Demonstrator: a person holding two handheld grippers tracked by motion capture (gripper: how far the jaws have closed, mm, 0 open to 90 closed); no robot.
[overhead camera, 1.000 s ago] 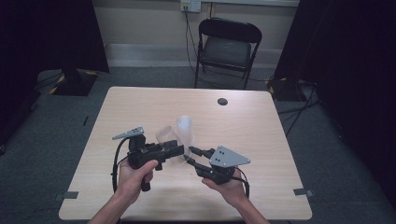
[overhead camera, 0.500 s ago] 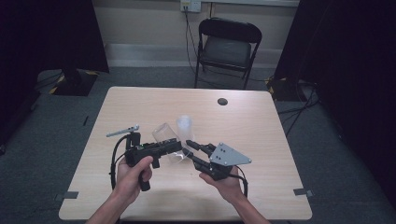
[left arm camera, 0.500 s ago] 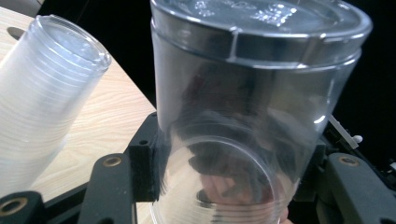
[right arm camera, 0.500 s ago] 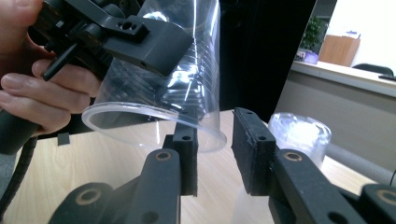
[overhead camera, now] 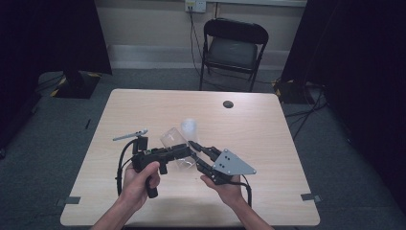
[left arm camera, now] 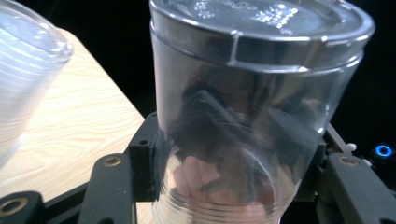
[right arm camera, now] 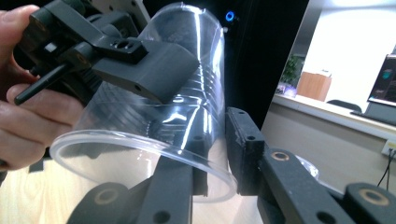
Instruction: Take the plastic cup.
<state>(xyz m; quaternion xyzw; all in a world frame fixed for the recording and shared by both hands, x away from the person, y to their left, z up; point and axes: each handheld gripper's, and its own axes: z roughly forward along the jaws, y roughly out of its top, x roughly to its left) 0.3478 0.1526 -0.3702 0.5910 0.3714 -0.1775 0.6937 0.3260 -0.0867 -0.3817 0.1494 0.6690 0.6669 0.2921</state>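
A clear plastic cup (overhead camera: 171, 138) hangs tilted above the table (overhead camera: 268, 143), and my left gripper (overhead camera: 179, 152) is shut on its ribbed wall. In the left gripper view the black jaws clamp the cup (left arm camera: 243, 116) from both sides, its flat embossed end pointing away. My right gripper (overhead camera: 194, 153) meets it from the right. Its jaws have just been closing and straddle the cup's open rim (right arm camera: 140, 154), one jaw inside the mouth and one outside. A small gap still shows at the right gripper (right arm camera: 215, 154), whose pads do not press on the wall.
A second translucent cup (overhead camera: 190, 127) stands on the table just behind the held one, and it also appears in the left gripper view as a cup (left arm camera: 23, 84). A small dark disc (overhead camera: 228, 103) lies near the far edge. A folding chair (overhead camera: 233, 48) stands beyond the table.
The right gripper has come a little closer to the cup and its jaws have narrowed around the rim. The left gripper keeps its hold in place.
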